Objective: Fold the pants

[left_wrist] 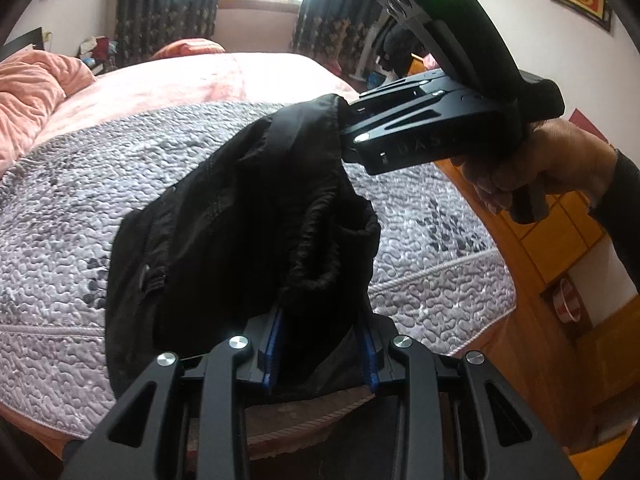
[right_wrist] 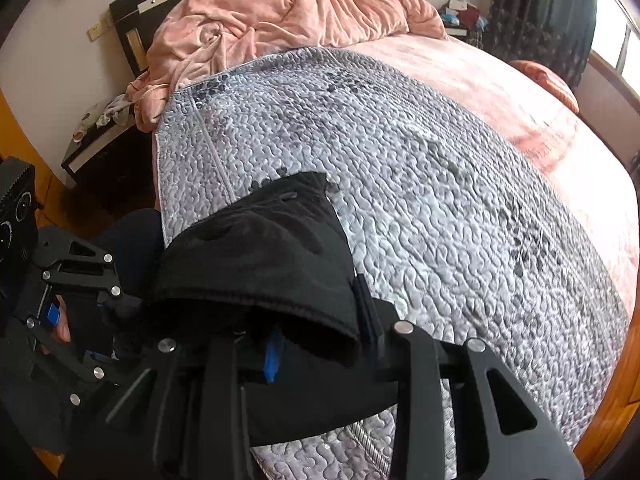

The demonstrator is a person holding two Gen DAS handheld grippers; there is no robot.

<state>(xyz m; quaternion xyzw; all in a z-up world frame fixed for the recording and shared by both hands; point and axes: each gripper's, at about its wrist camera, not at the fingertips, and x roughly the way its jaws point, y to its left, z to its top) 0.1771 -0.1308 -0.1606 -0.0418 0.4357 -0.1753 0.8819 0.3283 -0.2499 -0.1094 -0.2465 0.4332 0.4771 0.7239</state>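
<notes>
Black pants (left_wrist: 224,216) hanging over grey quilt (left_wrist: 60,200), left gripper (left_wrist: 322,344) clamped on waistband at 6 o'clock, right gripper (left_wrist: 348,128) pinching fabric at 1 o'clock, pink blanket (right_wrist: 280,12) beyond

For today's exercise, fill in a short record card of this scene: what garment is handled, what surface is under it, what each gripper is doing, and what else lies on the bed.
garment: black fabric pants, bunched, hanging between both grippers
surface: grey quilted bedspread over a pink sheet
left gripper: shut on the pants, blue pads gripping fabric
right gripper: shut on the pants, cloth draped over its fingers
holder: a hand grips the right gripper's handle
also on bed: crumpled pink blanket by the headboard
fold: not yet laid flat
</notes>
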